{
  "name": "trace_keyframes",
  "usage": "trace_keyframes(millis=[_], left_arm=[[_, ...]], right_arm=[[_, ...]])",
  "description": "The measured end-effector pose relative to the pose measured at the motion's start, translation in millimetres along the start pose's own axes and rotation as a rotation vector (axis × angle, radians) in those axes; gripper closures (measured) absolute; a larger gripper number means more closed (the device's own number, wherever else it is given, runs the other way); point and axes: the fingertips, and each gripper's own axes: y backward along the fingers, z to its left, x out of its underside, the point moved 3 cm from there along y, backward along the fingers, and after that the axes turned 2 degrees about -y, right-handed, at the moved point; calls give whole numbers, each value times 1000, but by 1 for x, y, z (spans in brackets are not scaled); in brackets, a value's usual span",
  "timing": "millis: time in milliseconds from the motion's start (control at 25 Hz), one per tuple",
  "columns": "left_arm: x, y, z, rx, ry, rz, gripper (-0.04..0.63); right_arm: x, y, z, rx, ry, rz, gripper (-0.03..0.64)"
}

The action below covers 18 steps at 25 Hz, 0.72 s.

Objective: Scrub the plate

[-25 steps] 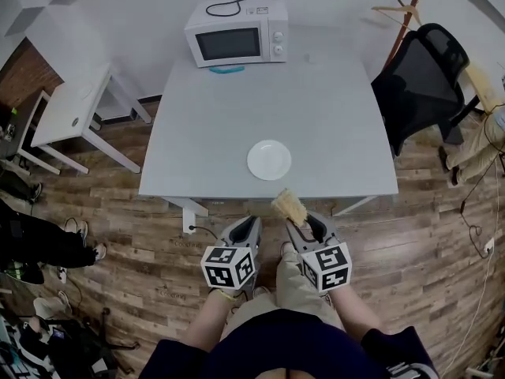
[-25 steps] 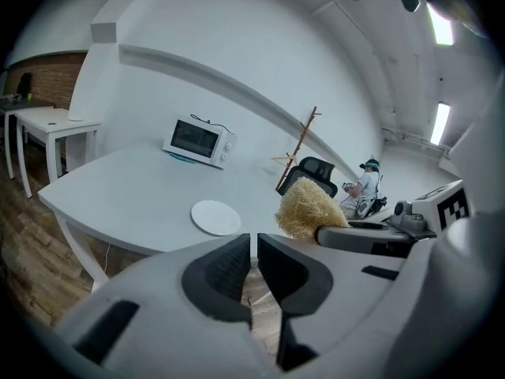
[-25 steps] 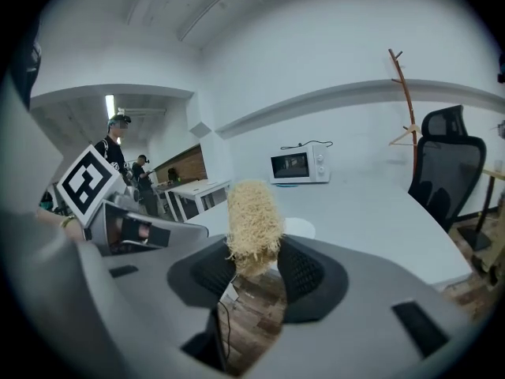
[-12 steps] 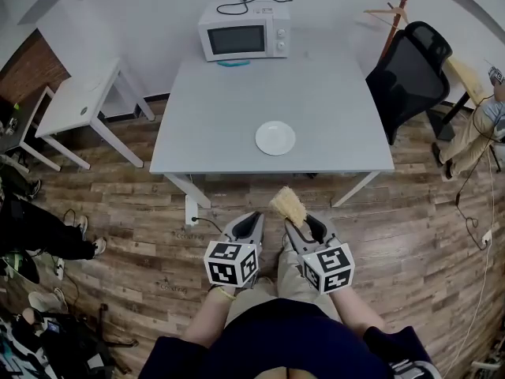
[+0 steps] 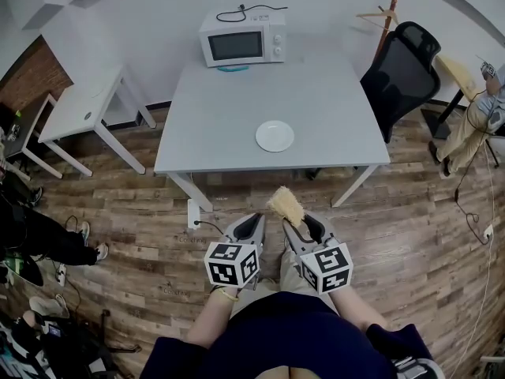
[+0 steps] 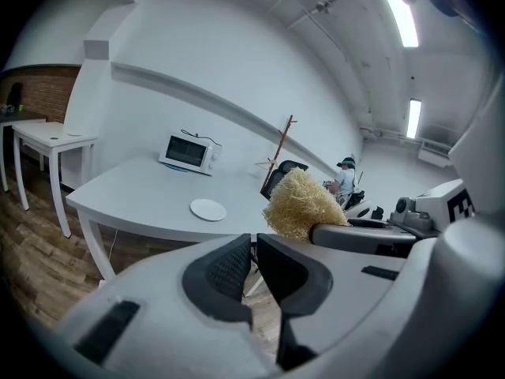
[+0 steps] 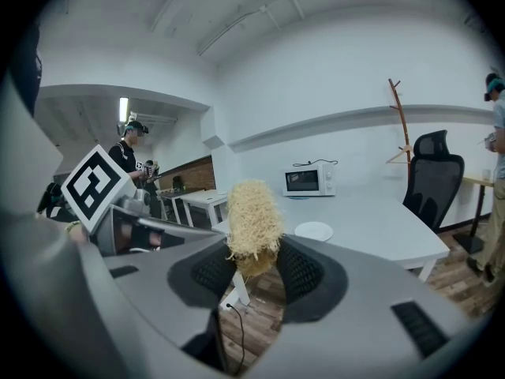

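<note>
Lengthwise, loofah (image 5: 286, 205) juts from right tool (image 5: 299, 224) — toward plate (image 5: 274, 136).

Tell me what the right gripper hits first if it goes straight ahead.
Likely the near edge of the grey table, met by the scrubber in the right gripper; the plate lies beyond. Height is unclear.

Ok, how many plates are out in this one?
1. The plate lies on the grey table, towards its front edge, well in front of the microwave. No other shows, though the microwave's inside cannot be seen.
</note>
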Motion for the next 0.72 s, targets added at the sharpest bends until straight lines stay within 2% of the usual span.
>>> trace_keyframes(millis=[280,720], left_arm=[[-2,5,-4,4,-10,-21,557],[4,7,-5,7,-3,-6,557]], right_arm=[[0,7,1,17,12,-6,456],[5,15,-2,40,3,-2,456]])
